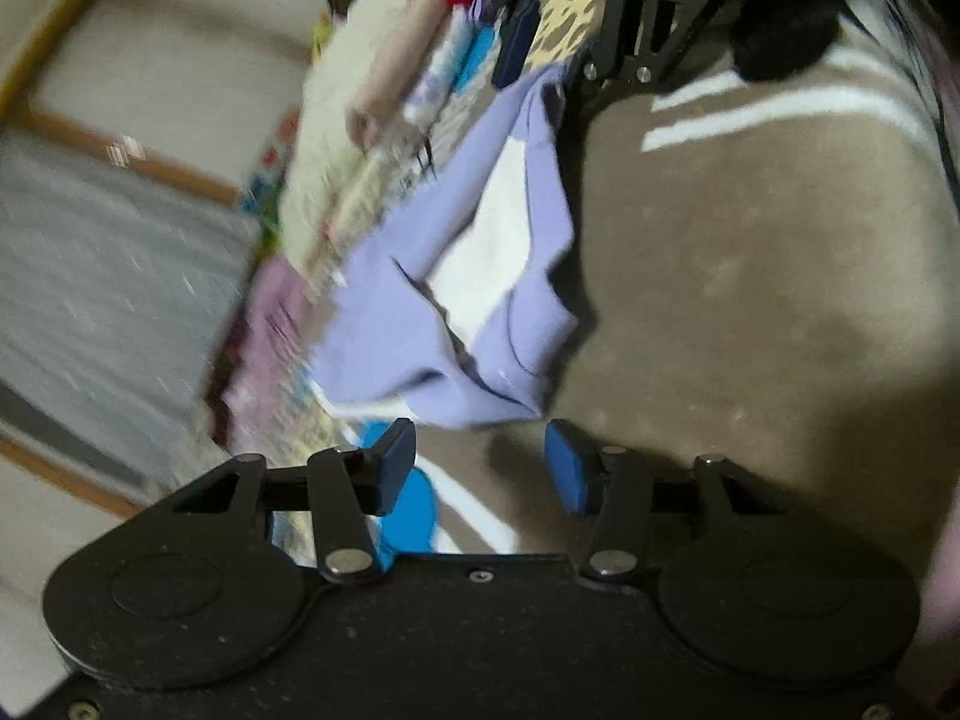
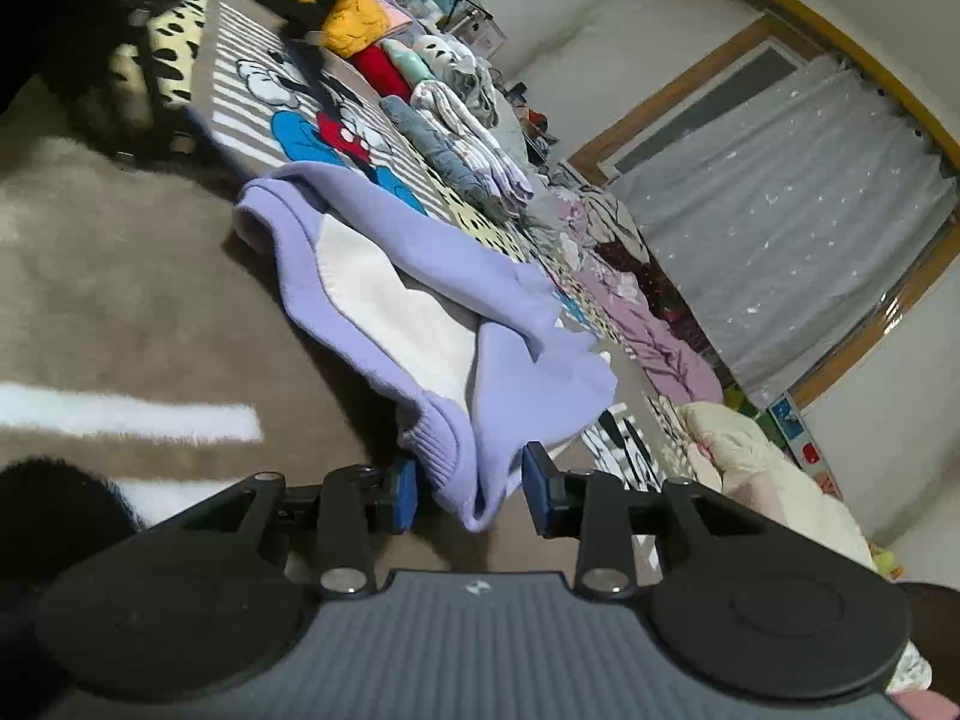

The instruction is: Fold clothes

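A lilac sweatshirt (image 1: 384,330) with a white panel lies crumpled on a brown blanket (image 1: 750,270). My left gripper (image 1: 480,462) is open, its blue pads (image 1: 396,456) just short of the sweatshirt's near edge, and only blanket shows between them. At the garment's far end the right gripper (image 1: 558,60) reaches in from the top of the left wrist view. In the right wrist view the sweatshirt (image 2: 528,372) runs away from me, and its ribbed hem (image 2: 444,468) fills the gap of my right gripper (image 2: 471,495), which is shut on it.
A row of folded clothes (image 2: 456,138) lines the cartoon-print bedspread (image 2: 312,132) behind the sweatshirt. Pink garments (image 2: 660,348) and a cream jacket (image 2: 750,462) lie further along it. A grey curtain (image 2: 780,210) hangs beyond. A black furry shape (image 1: 780,30) sits on the blanket.
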A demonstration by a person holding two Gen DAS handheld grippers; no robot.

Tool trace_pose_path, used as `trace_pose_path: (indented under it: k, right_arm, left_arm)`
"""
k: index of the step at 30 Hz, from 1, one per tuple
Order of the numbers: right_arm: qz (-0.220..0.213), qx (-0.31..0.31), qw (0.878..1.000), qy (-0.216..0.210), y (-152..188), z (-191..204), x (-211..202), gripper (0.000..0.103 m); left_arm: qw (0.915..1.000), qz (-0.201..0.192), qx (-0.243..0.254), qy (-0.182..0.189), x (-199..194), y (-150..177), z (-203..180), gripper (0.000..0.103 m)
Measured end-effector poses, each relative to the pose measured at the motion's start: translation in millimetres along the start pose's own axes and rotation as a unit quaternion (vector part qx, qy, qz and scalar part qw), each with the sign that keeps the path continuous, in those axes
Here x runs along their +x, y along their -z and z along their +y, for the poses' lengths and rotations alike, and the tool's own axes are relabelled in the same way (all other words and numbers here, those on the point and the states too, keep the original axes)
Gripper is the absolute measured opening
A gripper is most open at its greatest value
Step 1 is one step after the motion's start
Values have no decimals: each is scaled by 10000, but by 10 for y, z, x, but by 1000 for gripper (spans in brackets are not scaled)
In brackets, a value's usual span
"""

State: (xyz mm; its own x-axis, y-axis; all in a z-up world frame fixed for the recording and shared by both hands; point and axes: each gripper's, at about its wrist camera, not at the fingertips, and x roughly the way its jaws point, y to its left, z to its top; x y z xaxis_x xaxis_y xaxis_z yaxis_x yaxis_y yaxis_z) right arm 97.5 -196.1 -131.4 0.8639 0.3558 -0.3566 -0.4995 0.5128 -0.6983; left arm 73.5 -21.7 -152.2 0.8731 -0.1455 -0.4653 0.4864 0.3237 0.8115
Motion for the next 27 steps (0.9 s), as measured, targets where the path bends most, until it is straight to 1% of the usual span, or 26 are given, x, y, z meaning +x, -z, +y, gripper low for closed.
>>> trace_pose_path:
  k: [1, 2, 4, 5, 8, 12, 13, 15, 17, 18, 20, 21, 25, 27]
  right_arm:
    - [4, 103, 9999, 23, -1, -23, 5, 36]
    - [27, 186, 9998, 31, 4, -49, 19, 36]
    - [73, 305, 9995, 23, 17, -89, 44, 36]
    - [92, 339, 9994, 6, 23, -101, 55, 36]
    - [86, 289, 9995, -50, 31, -87, 59, 36]
    - [82, 272, 9995, -166, 55, -63, 46, 37]
    - [64, 271, 9995, -172, 58, -58, 44, 37]
    - [19, 222, 9996, -151, 60, -30, 56, 36]
    - [-1, 216, 9996, -156, 57, -26, 69, 34]
    - [21, 263, 9995, -177, 54, -38, 77, 34]
    - [104, 369, 9989, -258, 44, -70, 105, 24]
    - [146, 422, 9986, -299, 39, -87, 119, 12]
    - [155, 590, 9973, -411, 2, -126, 112, 11]
    - [120, 607, 9971, -446, -35, -122, 63, 10]
  left_arm:
    - [9999, 25, 48, 101, 11, -32, 11, 47]
    - [9998, 9, 141, 118, 31, -56, -4, 47]
    - [9991, -93, 402, 12, 83, -91, -78, 47]
    - [9988, -137, 478, -45, 106, -97, -89, 50]
    - [9979, -236, 552, -240, 146, -81, -63, 56]
    - [9964, -380, 473, -588, 98, 23, -87, 57]
    - [9960, -446, 449, -624, 102, 38, -94, 54]
    - [9962, -458, 366, -650, 110, 37, -68, 48]
    - [9966, -424, 266, -654, 123, 21, -28, 31]
    - [9967, -398, 235, -662, 130, 15, -22, 28]
    - [9969, -300, 148, -711, 136, -4, -19, 11]
    - [9971, -265, 81, -709, 128, -15, -6, 10]
    - [9973, -150, -108, -714, 80, -62, 37, 7]
    - [9973, -96, -146, -713, -27, -63, 34, 6]
